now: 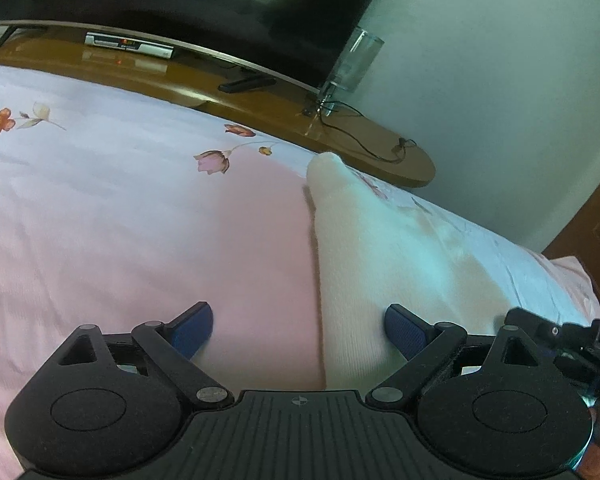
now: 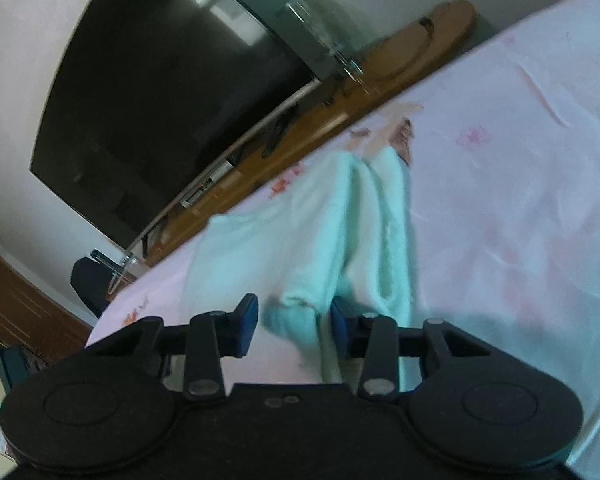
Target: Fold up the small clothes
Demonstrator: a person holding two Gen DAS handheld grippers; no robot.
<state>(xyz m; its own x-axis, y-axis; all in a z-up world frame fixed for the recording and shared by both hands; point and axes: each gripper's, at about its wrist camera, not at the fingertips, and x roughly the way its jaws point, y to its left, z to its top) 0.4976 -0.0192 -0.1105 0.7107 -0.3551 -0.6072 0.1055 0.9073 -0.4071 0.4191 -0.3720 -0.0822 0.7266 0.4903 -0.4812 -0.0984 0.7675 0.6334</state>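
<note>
Open claws [image 1: 298,334] over pale garment [image 1: 364,248]

The left gripper [image 1: 299,332] is low and level, with its two blue pads [image 1: 192,330] set wide apart and nothing between them. The right gripper [image 2: 294,326] is tilted, with its left side higher. Its blue pads [image 2: 247,322] stand apart, with a narrower gap, and do not clamp anything.

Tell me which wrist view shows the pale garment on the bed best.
The right wrist view: the pale mint garment spreads across the frame's middle, its folds and near edge visible, though blurred. The left wrist view shows the pale mint garment from its left side, running off behind the left gripper.
</note>
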